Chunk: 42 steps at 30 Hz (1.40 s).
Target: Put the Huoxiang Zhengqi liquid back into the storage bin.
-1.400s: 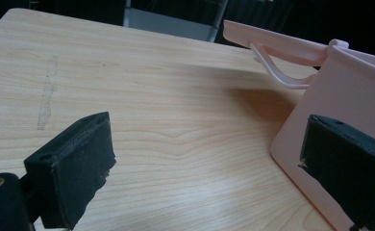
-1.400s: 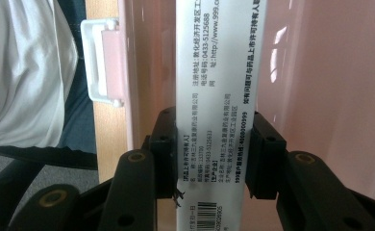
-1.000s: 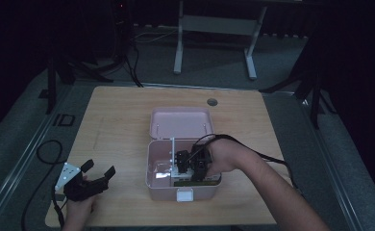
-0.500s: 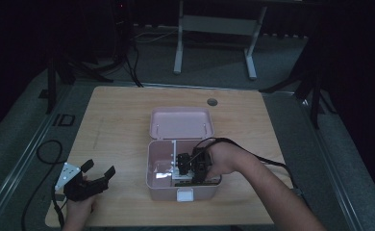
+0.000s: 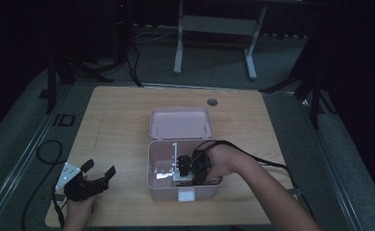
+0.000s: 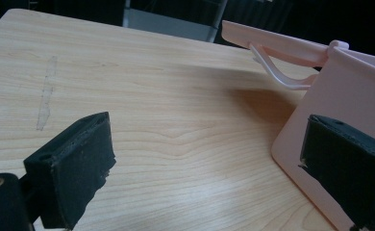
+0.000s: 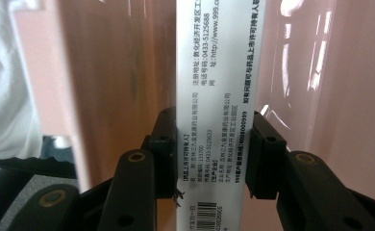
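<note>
**Inside the pink box: R gripper clamps a white carton**

Down in the open pink box [image 5: 183, 180], near the table's front edge, the right gripper [image 5: 191, 167] sits w/ its jaws clenched on a white carton [image 7: 216, 110]. Right gripper view: both black pads press the carton's narrow printed faces, barcode at bottom, box's pink walls close on either side. Vs 1 s ago, the R hand has shifted a bit left and deeper into the box; the thin white edge standing up beside it has hardly moved. Box lid [image 5: 180, 122] lies hinged back toward the table's far side, same as before.

Left gripper [image 5: 90, 179] rests on the wooden table [image 5: 118, 115] at front-left, well apart from the box, jaws spread wide, nothing between them; unchanged from earlier. Its own view shows the box's outer wall just beside one pad.
</note>
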Each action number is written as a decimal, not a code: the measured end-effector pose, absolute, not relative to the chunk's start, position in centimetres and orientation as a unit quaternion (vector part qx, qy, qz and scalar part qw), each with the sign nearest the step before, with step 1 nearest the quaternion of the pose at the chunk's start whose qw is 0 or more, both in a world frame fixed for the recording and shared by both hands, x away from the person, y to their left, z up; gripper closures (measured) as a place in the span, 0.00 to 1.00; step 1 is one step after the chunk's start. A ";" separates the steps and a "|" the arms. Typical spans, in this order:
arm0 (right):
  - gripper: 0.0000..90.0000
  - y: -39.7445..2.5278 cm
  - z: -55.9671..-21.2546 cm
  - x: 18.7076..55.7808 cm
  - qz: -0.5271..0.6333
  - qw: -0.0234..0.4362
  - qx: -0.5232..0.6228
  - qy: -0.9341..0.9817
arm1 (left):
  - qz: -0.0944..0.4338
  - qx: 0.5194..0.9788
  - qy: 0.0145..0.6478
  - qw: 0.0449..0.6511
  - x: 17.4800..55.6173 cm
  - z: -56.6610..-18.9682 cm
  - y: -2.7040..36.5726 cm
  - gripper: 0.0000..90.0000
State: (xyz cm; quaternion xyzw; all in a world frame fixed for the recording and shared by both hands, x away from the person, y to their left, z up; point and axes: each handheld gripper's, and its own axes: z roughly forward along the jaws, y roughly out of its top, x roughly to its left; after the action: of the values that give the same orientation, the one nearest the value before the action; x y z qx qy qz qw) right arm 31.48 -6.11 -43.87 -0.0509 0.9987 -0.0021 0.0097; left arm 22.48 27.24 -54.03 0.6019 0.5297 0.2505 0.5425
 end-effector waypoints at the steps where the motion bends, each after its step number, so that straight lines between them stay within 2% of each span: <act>1: 0.69 -6.1 -43.9 31.5 -0.002 0.010 -0.051 0.999 | 0.250 0.602 0.530 0.543 22.5 -54.0 27.2 0.05; 21: 0.67 -6.1 -45.0 32.2 0.015 -0.013 -0.060 0.998 | 0.250 0.602 0.530 0.543 22.5 -54.0 27.3 0.05; 22: 0.64 -6.1 -45.0 32.2 0.012 -0.015 -0.062 0.998 | 0.250 0.602 0.530 0.543 22.5 -54.0 27.3 0.05; 32: 0.54 -6.1 -44.4 32.3 0.017 -0.016 -0.051 0.998 | 0.251 0.601 0.530 0.544 22.5 -54.0 27.3 0.05; 33: 0.49 -6.3 -43.9 32.4 0.030 -0.014 -0.050 0.998 | 0.251 0.601 0.529 0.544 22.5 -54.0 27.3 0.05; 39: 0.44 -6.9 -42.6 32.6 0.046 -0.009 -0.041 0.998 | 0.250 0.600 0.530 0.545 22.5 -54.0 27.3 0.05; 42: 0.35 -7.4 -41.1 32.8 0.069 0.002 -0.035 0.997 | 0.250 0.600 0.530 0.545 22.5 -54.0 27.3 0.05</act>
State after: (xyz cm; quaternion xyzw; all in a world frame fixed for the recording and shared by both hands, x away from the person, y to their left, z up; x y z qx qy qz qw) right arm 32.82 -7.37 -41.12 -0.0346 0.9970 0.0686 0.0020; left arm 22.50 27.28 -54.00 0.5996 0.5301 0.2505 0.5447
